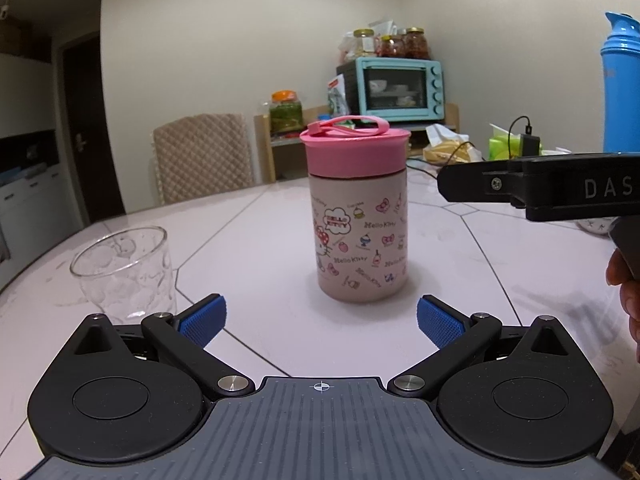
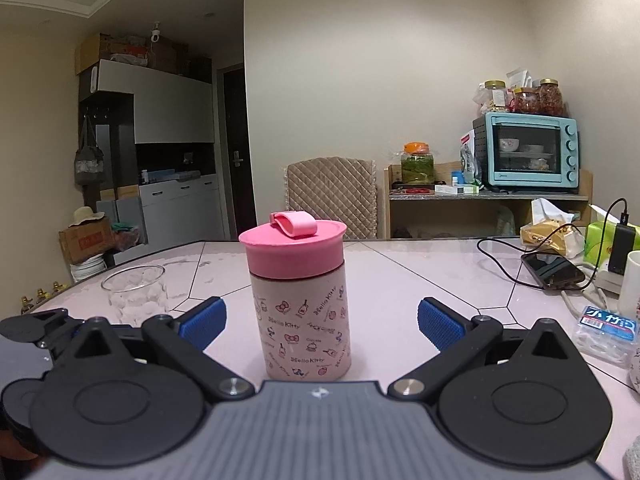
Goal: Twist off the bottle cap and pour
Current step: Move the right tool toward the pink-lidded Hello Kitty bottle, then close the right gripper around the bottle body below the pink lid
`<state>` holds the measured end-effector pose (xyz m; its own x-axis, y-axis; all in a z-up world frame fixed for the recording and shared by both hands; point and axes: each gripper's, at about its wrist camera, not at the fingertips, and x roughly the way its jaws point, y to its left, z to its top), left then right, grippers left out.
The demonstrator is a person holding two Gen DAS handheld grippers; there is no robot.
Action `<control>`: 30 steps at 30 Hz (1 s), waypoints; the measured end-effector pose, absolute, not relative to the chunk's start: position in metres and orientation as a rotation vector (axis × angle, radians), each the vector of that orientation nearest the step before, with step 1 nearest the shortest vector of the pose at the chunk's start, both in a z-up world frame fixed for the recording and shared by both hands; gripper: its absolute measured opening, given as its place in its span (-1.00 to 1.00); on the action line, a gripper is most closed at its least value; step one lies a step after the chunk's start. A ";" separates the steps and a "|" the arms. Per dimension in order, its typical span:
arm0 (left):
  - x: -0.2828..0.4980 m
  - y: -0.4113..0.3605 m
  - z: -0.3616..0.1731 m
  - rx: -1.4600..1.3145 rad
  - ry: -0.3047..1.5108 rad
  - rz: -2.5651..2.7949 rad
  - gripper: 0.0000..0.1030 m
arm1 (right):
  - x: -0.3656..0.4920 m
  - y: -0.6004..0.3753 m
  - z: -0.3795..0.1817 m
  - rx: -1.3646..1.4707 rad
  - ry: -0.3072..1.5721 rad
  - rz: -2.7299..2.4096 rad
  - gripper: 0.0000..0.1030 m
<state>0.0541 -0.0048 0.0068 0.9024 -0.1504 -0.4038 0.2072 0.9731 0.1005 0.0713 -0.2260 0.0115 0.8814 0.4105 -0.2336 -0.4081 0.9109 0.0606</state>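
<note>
Pink cap [image 2: 294, 250] was on the bottle [image 2: 306, 328] at your 12 o'clock, both left gripper [image 1: 320, 320] and right gripper [image 2: 320, 320] wide, empty: approach step; next, clamp body, twist cap.

My left gripper [image 1: 321, 320] is level and low, jaws spread wide, nothing between them. My right gripper [image 2: 322, 322] is the same: jaws wide apart, gripping nothing.

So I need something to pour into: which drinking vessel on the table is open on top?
The clear glass, left of the bottle: its rim is uncovered. The Hello Kitty bottle wears its pink cap.
</note>
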 end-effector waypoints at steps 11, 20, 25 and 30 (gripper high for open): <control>0.070 -0.001 0.005 0.129 0.407 -0.212 1.00 | 0.085 -0.218 0.013 0.004 0.249 0.433 1.00; 0.082 0.000 0.006 0.130 0.410 -0.217 1.00 | 0.093 -0.213 0.015 -0.001 0.246 0.445 1.00; 0.087 0.000 0.006 0.127 0.413 -0.224 1.00 | 0.096 -0.213 0.015 -0.003 0.250 0.448 1.00; 0.094 -0.002 0.004 0.127 0.419 -0.245 1.00 | 0.099 -0.212 0.016 -0.009 0.253 0.454 1.00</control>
